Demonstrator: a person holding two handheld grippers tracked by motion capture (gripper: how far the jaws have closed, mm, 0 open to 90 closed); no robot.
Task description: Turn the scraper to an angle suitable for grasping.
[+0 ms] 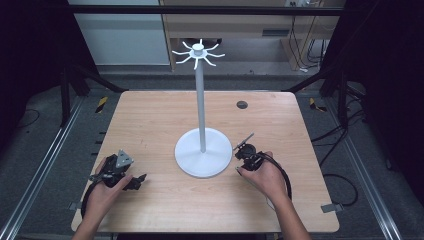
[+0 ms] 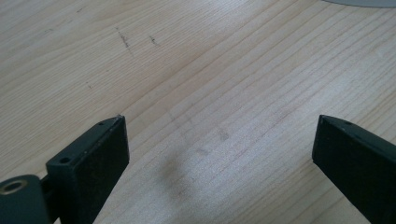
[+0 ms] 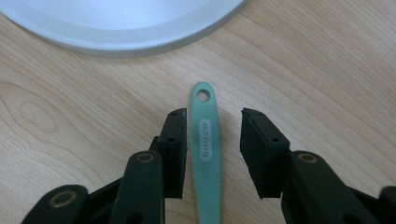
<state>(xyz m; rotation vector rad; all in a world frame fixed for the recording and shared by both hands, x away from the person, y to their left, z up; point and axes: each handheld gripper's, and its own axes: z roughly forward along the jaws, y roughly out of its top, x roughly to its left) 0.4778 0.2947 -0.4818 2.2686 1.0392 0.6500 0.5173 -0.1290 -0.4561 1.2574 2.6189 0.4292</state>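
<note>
A mint-green utensil handle (image 3: 205,154) with a hanging hole at its end lies flat on the wooden table (image 1: 150,120). It points toward the round base (image 3: 121,23) of a white stand. My right gripper (image 3: 215,113) straddles this handle with its jaws open; a gap shows on the right side and the left pad is very close to it. From above, the right gripper (image 1: 245,151) sits just right of the stand base (image 1: 192,161). The stand's pole (image 1: 201,100) rises to a ring of hooks (image 1: 198,52). My left gripper (image 2: 222,119) is open over bare wood, near the table's front left (image 1: 136,181).
A dark round grommet (image 1: 242,104) sits in the tabletop behind the right hand. A sliver of the stand base (image 2: 364,2) shows at the top right of the left gripper view. Black frame posts and floor cables surround the table.
</note>
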